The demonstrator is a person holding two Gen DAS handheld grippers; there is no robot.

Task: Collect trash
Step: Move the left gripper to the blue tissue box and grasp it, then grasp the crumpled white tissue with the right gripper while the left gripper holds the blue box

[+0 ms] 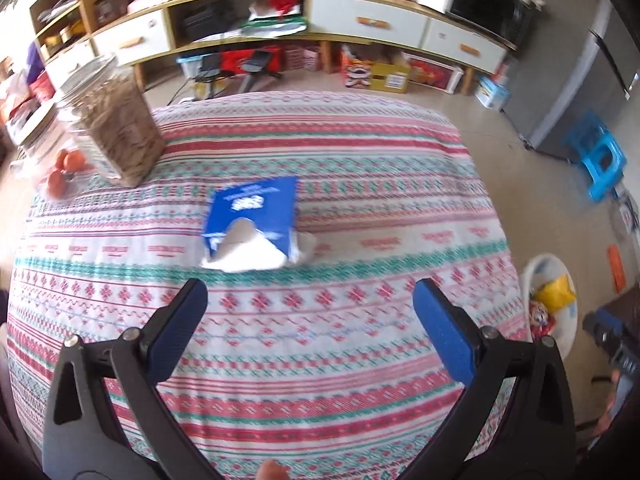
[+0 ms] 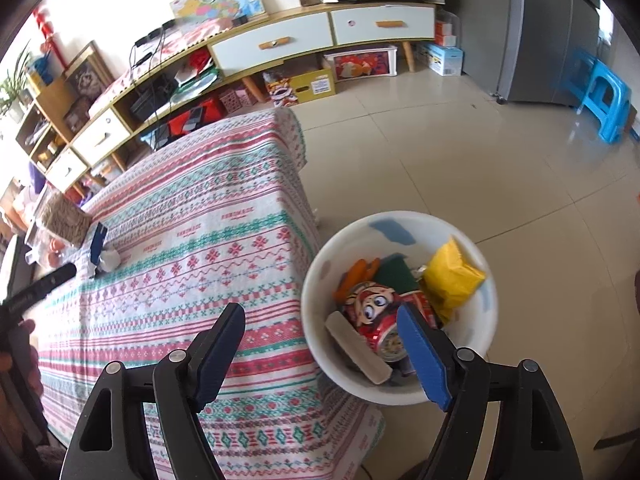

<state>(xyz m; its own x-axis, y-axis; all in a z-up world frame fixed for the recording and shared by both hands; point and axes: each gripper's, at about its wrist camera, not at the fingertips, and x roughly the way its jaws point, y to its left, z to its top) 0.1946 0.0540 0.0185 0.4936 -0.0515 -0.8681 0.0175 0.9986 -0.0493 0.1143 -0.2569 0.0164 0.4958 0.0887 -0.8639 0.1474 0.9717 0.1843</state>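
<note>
Left gripper (image 1: 310, 300): jaws wide, empty, above patterned tablecloth (image 1: 360, 184). Blue tissue packet (image 1: 252, 220) lies mid-table ahead of it. Right gripper (image 2: 322, 322): jaws wide, nothing held, at table edge beside white bin (image 2: 400, 394) holding wrappers.

Both tools share one build. The left tongs (image 1: 310, 306) have two black plastic arms with triangular cut-outs near the base, each carrying a flat rectangular pad (image 1: 444, 330) of ribbed blue rubber on the inner face. Round silver screws sit at the joints, two on each arm. The right tongs (image 2: 320, 348) show the same black frame, the same silver screws and a blue pad (image 2: 424, 360) with fine ridges.
</note>
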